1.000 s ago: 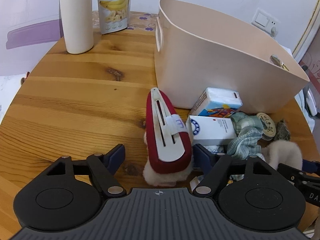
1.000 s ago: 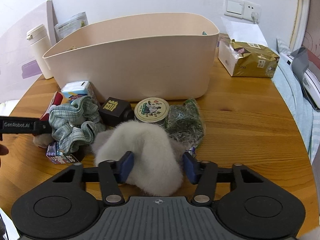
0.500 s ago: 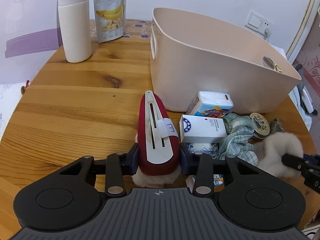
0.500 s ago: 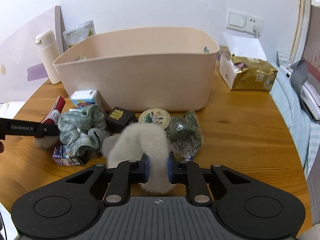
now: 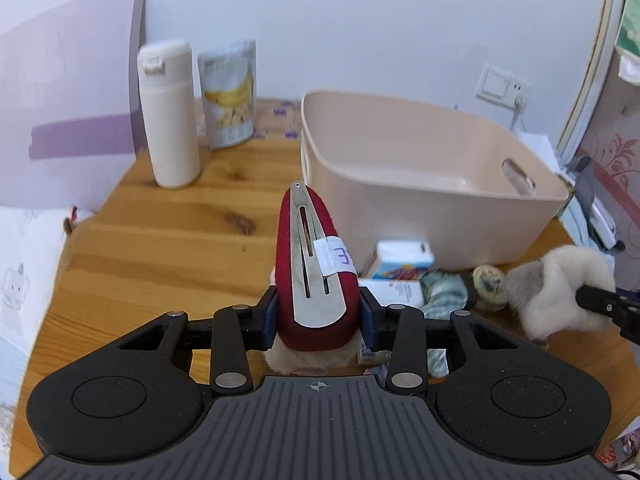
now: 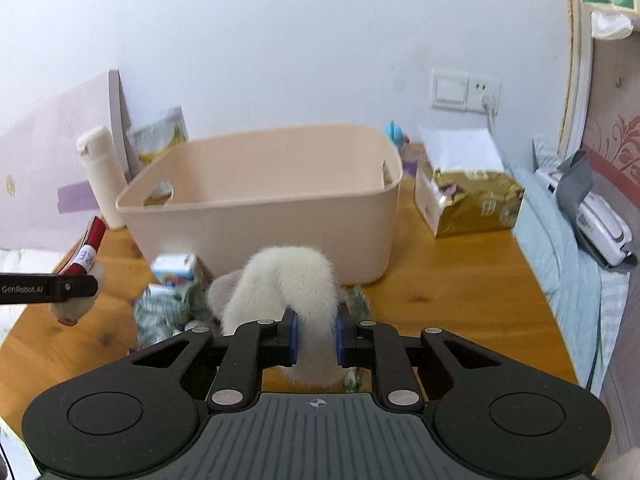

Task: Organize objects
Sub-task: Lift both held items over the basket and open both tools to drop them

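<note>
Left tongs (image 5: pixel 318 314): blue pads pressed against both sides of red hair clip (image 5: pixel 316 276), clip pointing forward along fingers, lifted clear of worktop (image 5: pixel 160 264). Right tongs (image 6: pixel 316 334): narrow gap, pads squeezing white fluffy scrunchie (image 6: pixel 296 284), likewise raised off worktop (fur bulging above and below pads). Each tool visible at edge of other's view, well apart, both roughly level.

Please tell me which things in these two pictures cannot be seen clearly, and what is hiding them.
- Bin floor: right wrist view, hidden by its own front wall.
- Banana pouch text: left wrist view, blurred.
- Small boxes and green cloth: left wrist view, partly hidden behind the left tongs and red clip.
- Round tin label: too small.
- Items under the white fur piece: right wrist view, covered.
</note>
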A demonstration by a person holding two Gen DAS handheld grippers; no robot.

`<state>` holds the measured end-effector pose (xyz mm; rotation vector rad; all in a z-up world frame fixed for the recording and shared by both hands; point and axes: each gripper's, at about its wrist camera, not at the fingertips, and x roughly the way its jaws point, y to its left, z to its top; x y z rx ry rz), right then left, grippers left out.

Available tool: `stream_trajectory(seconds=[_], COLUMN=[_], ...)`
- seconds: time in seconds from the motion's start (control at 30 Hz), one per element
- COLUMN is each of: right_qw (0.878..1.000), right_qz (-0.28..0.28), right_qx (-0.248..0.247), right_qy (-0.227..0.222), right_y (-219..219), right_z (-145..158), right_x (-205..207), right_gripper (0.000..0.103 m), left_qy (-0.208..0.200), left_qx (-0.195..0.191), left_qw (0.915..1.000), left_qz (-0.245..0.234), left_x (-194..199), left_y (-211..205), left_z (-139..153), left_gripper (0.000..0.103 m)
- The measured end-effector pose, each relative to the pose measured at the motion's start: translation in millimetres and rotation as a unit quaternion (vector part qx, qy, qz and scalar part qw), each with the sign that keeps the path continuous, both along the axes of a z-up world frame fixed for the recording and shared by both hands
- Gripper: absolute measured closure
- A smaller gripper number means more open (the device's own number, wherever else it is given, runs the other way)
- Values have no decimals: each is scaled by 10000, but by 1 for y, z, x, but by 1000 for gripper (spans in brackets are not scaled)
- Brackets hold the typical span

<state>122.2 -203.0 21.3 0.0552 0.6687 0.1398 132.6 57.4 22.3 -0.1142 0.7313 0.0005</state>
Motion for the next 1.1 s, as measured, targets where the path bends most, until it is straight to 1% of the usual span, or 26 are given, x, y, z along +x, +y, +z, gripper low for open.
stream_trajectory(seconds=[0.23, 0.3, 0.43, 0.57, 0.67, 0.83, 0.97, 1.1], right_qw=[9993, 9990, 9979, 9967, 9959, 9949, 9951, 9955], right_qz=[-19, -10, -6, -52, -92, -111, -116, -63], right_qx=[12, 11, 7, 7, -26, -95, -174, -340], right_qy=[-382, -454, -643, -813, -904, -998, -963, -878], right_y=[-5, -6, -8, -11, -14, -18, -21, -20], right_z=[22, 28, 39, 49, 55, 60, 57, 54], right_x=[5, 9, 17, 29, 40, 60, 81, 99], right_gripper=[86, 86, 86, 86, 86, 86, 86, 86], left_qy=[-337, -445, -694, -818, -938, -944, -907, -724], left_qx=[26, 100, 380, 474, 619, 747, 813, 876], left_qw=[9994, 9989, 9966, 9948, 9928, 9913, 9909, 9913], left_qz=[-80, -133, -232, -366, -426, -523, -573, -661], left_x=[-2, 0, 8, 20, 32, 59, 84, 111], left_y=[-8, -12, -25, -35, -44, -55, -65, -77], left_z=[23, 30, 43, 51, 55, 56, 53, 44], left_gripper=[63, 63, 63, 63, 63, 63, 63, 63])
